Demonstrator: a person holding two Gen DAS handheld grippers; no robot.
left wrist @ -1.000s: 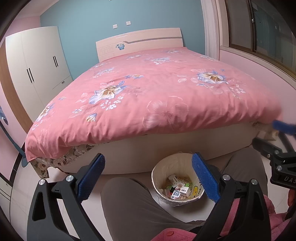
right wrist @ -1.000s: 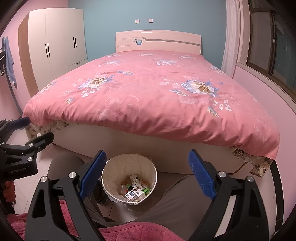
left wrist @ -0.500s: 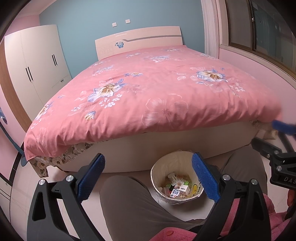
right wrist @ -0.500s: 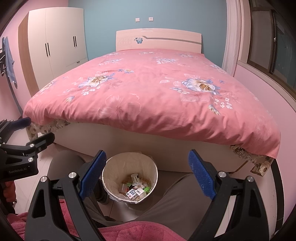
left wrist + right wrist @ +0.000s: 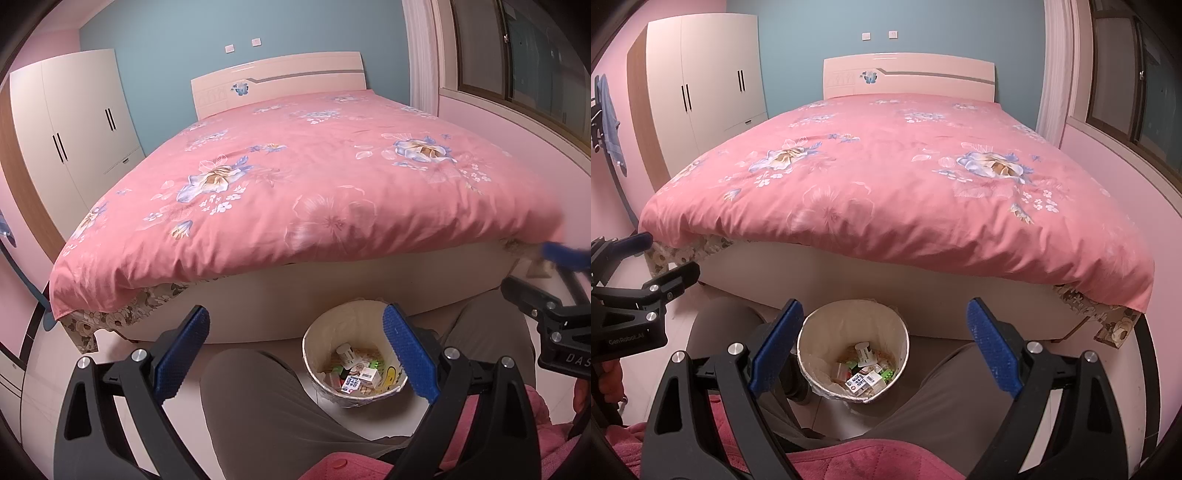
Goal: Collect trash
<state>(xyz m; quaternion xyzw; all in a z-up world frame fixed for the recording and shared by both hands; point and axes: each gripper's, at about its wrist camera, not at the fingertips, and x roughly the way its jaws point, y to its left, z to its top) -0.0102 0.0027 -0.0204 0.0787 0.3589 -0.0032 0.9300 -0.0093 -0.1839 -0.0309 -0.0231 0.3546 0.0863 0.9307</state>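
A round cream waste bin [image 5: 321,334] [image 5: 820,325] stands on the floor at the foot of the bed, between the person's knees. Several small boxes and wrappers [image 5: 356,371] [image 5: 866,371] lie in its bottom. My left gripper [image 5: 295,354] is open and holds nothing; the bin sits just behind its right finger. My right gripper [image 5: 884,349] hangs open and empty over the bin. Each gripper shows at the edge of the other's view: the right gripper [image 5: 554,288] at the far right of the left wrist view, the left gripper [image 5: 653,258] at the far left of the right wrist view.
A bed with a pink floral cover [image 5: 332,184] [image 5: 905,177] fills the middle. A white wardrobe [image 5: 74,129] [image 5: 701,85] stands at the left, a window [image 5: 1126,74] at the right. The person's grey-trousered legs [image 5: 266,406] [image 5: 942,398] flank the bin.
Both views have tilted down slightly, so the bed and the bin sit a little higher in frame. Both grippers stay open.
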